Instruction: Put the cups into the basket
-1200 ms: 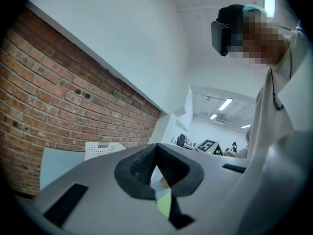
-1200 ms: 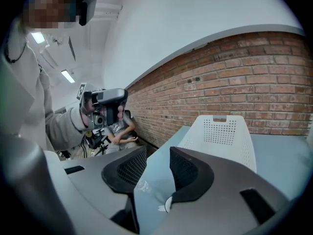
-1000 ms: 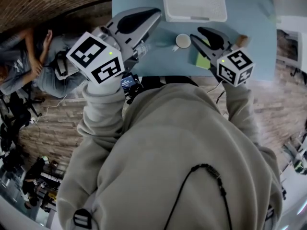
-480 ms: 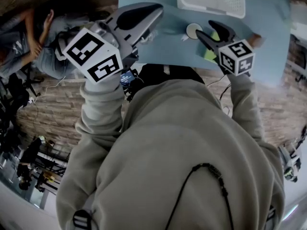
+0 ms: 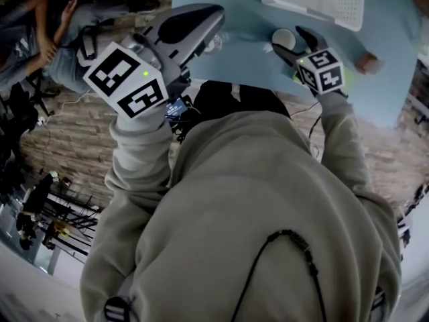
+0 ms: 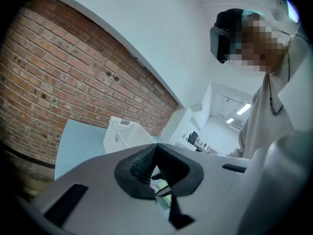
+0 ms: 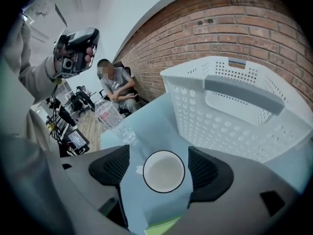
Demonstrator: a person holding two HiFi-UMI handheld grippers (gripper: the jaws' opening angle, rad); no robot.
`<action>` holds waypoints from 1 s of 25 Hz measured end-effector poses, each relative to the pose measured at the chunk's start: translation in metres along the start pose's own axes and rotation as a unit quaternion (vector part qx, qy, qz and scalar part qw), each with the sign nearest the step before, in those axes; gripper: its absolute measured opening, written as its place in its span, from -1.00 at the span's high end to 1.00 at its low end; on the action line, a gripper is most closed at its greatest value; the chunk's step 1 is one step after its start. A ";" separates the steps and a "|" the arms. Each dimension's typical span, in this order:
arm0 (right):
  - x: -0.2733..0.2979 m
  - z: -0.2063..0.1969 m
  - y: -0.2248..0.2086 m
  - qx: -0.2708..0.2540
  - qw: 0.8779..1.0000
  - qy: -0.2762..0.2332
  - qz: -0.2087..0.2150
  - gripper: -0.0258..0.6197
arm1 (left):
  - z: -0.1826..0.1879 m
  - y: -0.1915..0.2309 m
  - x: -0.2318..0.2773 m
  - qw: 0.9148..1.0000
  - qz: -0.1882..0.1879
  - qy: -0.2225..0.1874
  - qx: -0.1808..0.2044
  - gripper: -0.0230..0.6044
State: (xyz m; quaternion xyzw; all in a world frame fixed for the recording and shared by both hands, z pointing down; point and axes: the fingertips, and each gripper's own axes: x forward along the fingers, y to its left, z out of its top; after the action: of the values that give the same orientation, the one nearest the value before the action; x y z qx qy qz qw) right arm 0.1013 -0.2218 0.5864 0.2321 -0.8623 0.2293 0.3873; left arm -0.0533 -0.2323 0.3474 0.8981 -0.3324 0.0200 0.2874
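My right hand-held gripper is wide open, and its jaws have just been opening. The white cup stands between them, and neither pad touches it. The cup sits upright on the light blue surface, just beside the white basket, on the side nearest me. My left hand-held gripper has its jaws together at the tips and holds nothing. It is well away from the basket. A small label sits on the basket's rim, but I cannot read it.
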 end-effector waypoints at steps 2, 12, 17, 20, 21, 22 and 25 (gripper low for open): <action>0.010 -0.007 -0.002 -0.010 1.000 0.019 -0.004 -0.23 | -0.003 0.002 -0.002 1.000 0.005 0.001 -0.006 0.93; 0.053 -0.040 -0.011 -0.023 0.996 0.085 -0.027 -0.39 | -0.033 0.015 -0.011 0.999 0.026 0.009 -0.025 0.93; 0.067 -0.049 -0.012 0.034 0.995 0.090 -0.008 -0.38 | -0.043 0.014 -0.009 0.999 0.029 0.015 -0.030 0.93; 0.074 -0.049 -0.009 0.066 0.993 0.094 0.005 -0.38 | -0.043 0.015 -0.010 0.999 0.031 0.015 -0.029 0.93; 0.076 -0.049 -0.007 0.074 0.993 0.096 0.010 -0.38 | -0.042 0.017 -0.011 0.999 0.033 0.014 -0.029 0.93; 0.078 -0.049 -0.007 0.082 0.992 0.098 0.015 -0.38 | -0.041 0.019 -0.012 0.999 0.035 0.013 -0.029 0.93; 0.079 -0.049 -0.009 0.094 0.991 0.091 0.025 -0.38 | -0.040 0.021 -0.014 0.999 0.041 0.010 -0.028 0.93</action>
State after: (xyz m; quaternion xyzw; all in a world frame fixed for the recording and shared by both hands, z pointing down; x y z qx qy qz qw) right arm 0.0874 -0.2188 0.6789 0.2243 -0.8033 0.3391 0.4353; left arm -0.0710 -0.2157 0.3882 0.8748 -0.3668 0.0310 0.3150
